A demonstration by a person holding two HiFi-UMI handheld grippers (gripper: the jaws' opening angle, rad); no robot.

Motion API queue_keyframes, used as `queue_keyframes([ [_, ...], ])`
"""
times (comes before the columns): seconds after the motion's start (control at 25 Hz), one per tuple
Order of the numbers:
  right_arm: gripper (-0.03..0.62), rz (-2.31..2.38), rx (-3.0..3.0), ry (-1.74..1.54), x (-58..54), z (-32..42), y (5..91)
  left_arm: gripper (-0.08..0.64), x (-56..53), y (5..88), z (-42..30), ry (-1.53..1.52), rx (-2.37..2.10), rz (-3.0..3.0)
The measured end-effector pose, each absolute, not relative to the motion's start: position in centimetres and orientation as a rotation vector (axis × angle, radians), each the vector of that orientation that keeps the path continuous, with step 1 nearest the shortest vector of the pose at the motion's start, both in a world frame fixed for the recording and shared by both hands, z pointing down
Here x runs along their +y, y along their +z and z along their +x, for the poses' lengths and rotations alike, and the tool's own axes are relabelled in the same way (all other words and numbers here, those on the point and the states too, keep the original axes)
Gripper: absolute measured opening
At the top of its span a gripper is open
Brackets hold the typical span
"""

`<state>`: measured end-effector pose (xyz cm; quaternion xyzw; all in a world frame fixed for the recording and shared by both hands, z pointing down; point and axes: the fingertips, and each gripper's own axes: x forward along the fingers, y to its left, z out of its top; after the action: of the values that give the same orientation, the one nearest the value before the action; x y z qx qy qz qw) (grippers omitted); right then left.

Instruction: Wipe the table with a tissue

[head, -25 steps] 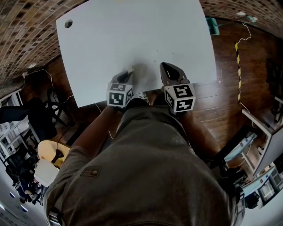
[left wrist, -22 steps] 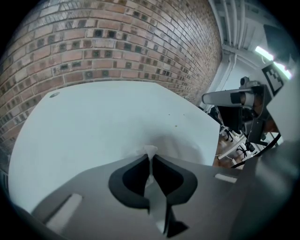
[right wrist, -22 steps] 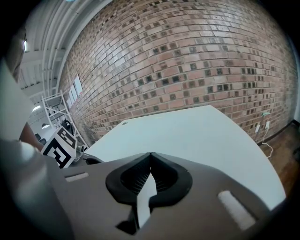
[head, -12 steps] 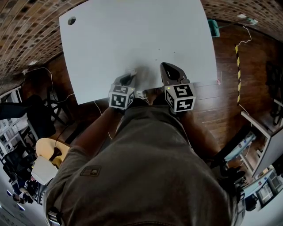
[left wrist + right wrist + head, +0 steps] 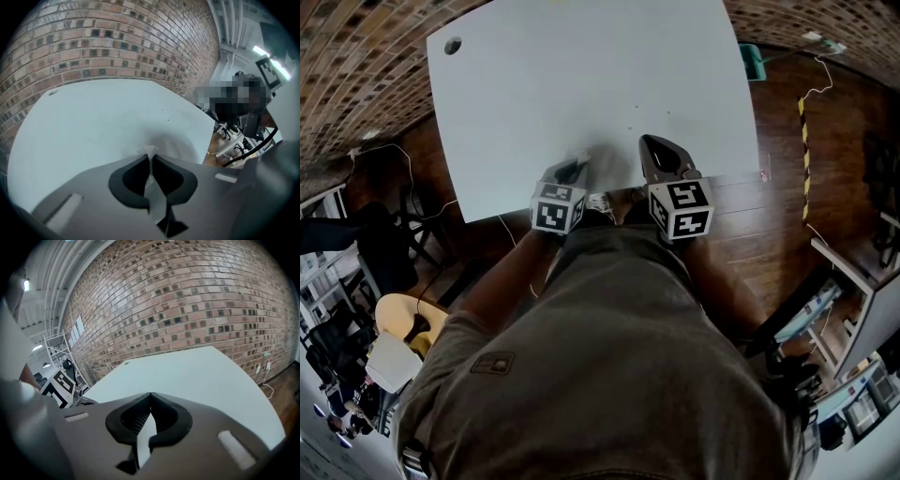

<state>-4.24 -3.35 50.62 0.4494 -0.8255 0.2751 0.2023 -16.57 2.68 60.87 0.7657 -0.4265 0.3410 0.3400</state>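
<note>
The white table [image 5: 581,75] fills the upper part of the head view. My left gripper [image 5: 577,163] rests low over the near edge, shut on a small white tissue [image 5: 580,154]. In the left gripper view a crumpled bit of the tissue [image 5: 150,150] pokes out past the closed tips of that gripper [image 5: 151,155], over the table [image 5: 93,122]. My right gripper [image 5: 650,142] sits just to its right, also at the near edge. In the right gripper view the jaws of this gripper [image 5: 151,393] meet with nothing between them, pointing across the table [image 5: 187,371].
A round hole [image 5: 452,44] marks the table's far left corner. A brick wall [image 5: 187,296] stands behind the table. A green object [image 5: 752,56] and cables lie on the wood floor at right, with striped tape [image 5: 806,141]. A chair [image 5: 403,323] stands at the lower left.
The left gripper with the tissue has shifted slightly right and toward me along the near edge. The right gripper has stayed where it was.
</note>
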Motion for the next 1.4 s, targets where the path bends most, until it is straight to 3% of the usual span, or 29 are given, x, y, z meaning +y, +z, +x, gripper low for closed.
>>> queue_keyframes([
  [0.84, 0.014, 1.308, -2.290, 0.773, -5.9, -1.6, 50.2, 0.022, -3.0, 60.6, -16.3, 0.873, -1.165, 1.982],
  [1.4, 0.014, 1.273, -2.301, 0.770, -4.8, -2.9, 50.5, 0.021, 0.1, 60.8, -15.6, 0.880, -1.121, 2.004],
])
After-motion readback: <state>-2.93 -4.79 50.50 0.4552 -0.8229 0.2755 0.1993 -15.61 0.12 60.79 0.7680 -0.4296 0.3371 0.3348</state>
